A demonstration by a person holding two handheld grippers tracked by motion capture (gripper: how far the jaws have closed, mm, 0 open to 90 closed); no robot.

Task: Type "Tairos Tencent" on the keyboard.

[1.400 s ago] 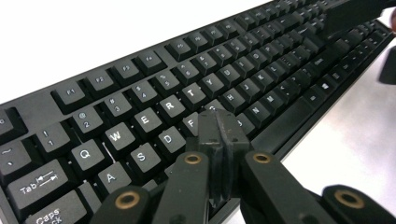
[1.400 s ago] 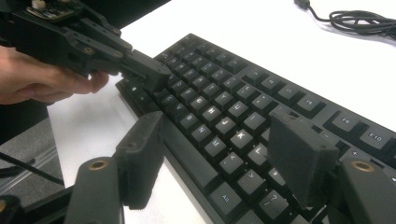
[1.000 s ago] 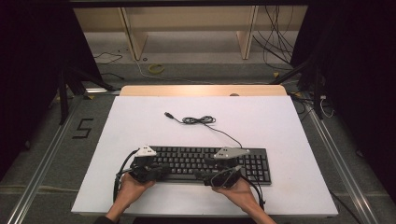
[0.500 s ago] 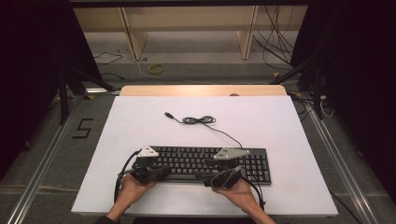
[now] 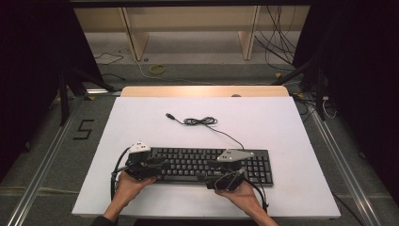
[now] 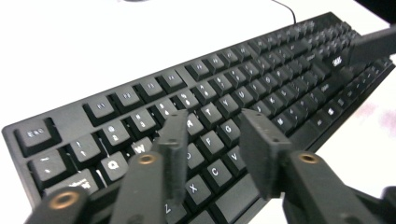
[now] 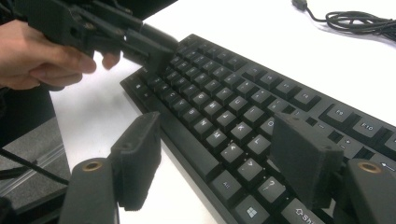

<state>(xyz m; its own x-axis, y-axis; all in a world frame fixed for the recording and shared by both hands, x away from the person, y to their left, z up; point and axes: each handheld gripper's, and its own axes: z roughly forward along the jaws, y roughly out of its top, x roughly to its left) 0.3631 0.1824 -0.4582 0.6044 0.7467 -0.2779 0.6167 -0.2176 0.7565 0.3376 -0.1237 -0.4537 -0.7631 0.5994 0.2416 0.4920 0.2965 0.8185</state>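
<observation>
A black keyboard [image 5: 207,165] [image 6: 261,79] [image 7: 224,102] lies flat near the white table's front edge. Its cable [image 5: 200,121] [image 7: 359,21] runs to a loose coil behind it. My left gripper [image 5: 157,162] [image 6: 215,123] hovers over the keyboard's left letter keys. Its jaws have just been opening, and nothing is between them. My right gripper [image 5: 216,167] [image 7: 219,135] stands open at the keyboard's front edge, one jaw over the bare table and the other above the bottom key rows. The left gripper [image 7: 149,46] also appears in the right gripper view, over the keyboard's far end.
The white table [image 5: 282,127] ends in a wooden strip [image 5: 202,91] at the back. Dark floor with metal rails [image 5: 42,165] flanks it. Wooden shelf legs and loose cables [image 5: 277,47] lie beyond the far edge.
Both hands stay at the keyboard's front edge. The left gripper's jaws look a little wider apart than before.
</observation>
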